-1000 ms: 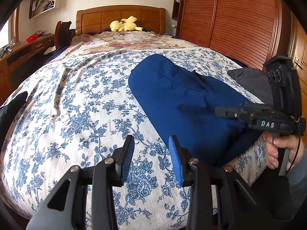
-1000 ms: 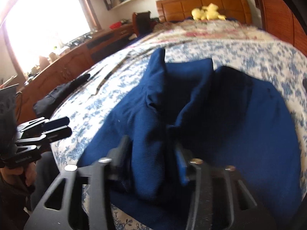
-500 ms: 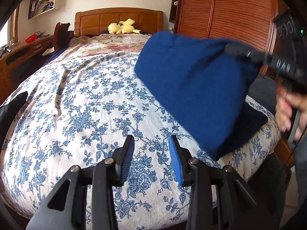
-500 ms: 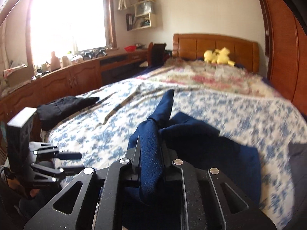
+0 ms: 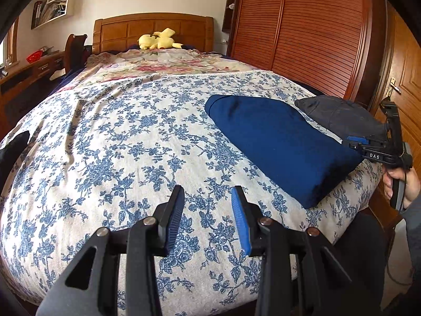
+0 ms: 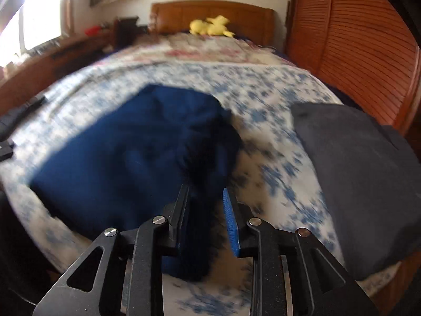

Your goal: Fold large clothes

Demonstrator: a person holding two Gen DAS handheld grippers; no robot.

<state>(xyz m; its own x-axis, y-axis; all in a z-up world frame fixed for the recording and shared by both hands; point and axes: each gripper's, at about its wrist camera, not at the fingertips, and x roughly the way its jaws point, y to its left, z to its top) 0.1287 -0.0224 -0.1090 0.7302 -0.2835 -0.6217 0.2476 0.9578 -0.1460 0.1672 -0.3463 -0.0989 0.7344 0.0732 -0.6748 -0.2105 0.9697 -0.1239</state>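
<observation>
Half a second ago lifted in the air, the blue garment (image 5: 279,144) now lies folded on the bedspread (image 5: 118,144) beside a dark garment (image 5: 339,118); the left gripper (image 5: 208,216) hovers open, empty. From the right wrist, blurred, the right gripper (image 6: 205,216) is opening, cloth apparently slipping free between its jaws.

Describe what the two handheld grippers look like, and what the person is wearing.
Both are black plastic tools with silver pivot screws. The left gripper and the right gripper each have ribbed finger pads, one blue and one black. From the side, the right one shows white letters "DAS", a blue patch and a thin black cable. A grey sleeve shows at the wrist.
</observation>
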